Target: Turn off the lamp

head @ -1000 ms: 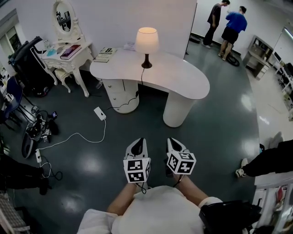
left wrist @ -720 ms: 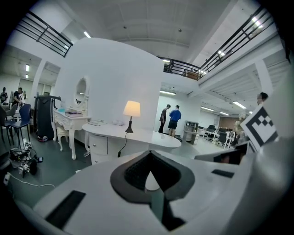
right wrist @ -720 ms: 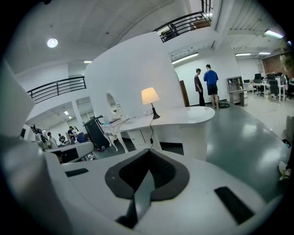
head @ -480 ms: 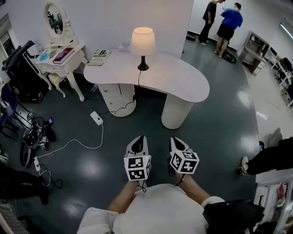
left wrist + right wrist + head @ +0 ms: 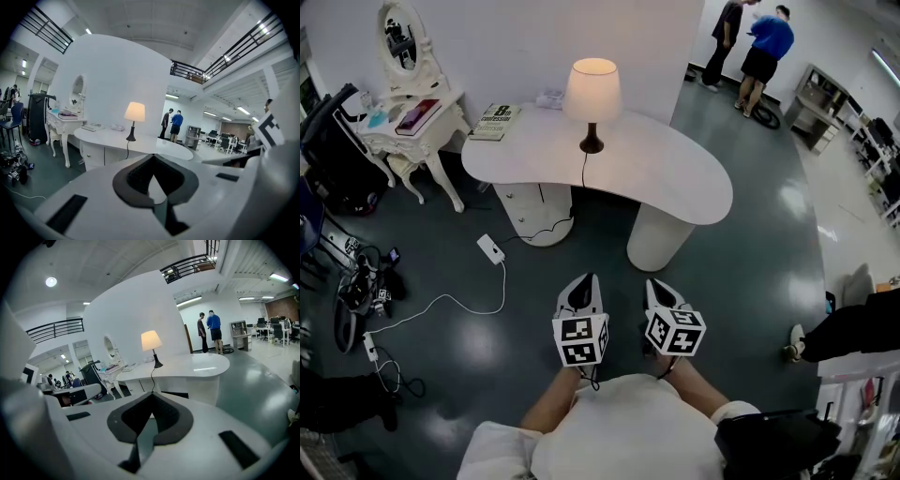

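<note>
i have both grippers low in the head view, side by side in front of my body, and the lamp (image 5: 592,94) stands well ahead of them, beyond a stretch of dark floor, a little to the left of the line between the two. the left gripper (image 5: 586,279) has its jaws pressed together with nothing between them, and the right gripper (image 5: 655,284) is the same, tips meeting and empty. in the left gripper view the lamp (image 5: 134,112) sits above and slightly left of the closed tips (image 5: 152,157); in the right gripper view it (image 5: 151,341) is almost straight above the tips (image 5: 151,397). neither gripper is near it or touching it. the lamp stands upright on a white curved table (image 5: 675,178), near the table's back edge and toward its left half. it is lit: the cream shade glows warm, widening toward the bottom, on a thin dark stem with a small round dark base. a dark cord (image 5: 584,169) runs from the base over the table's front edge and down toward a white power strip (image 5: 490,248) on the floor. a book (image 5: 495,122) lies on the table's left end, apart from the lamp.
</note>
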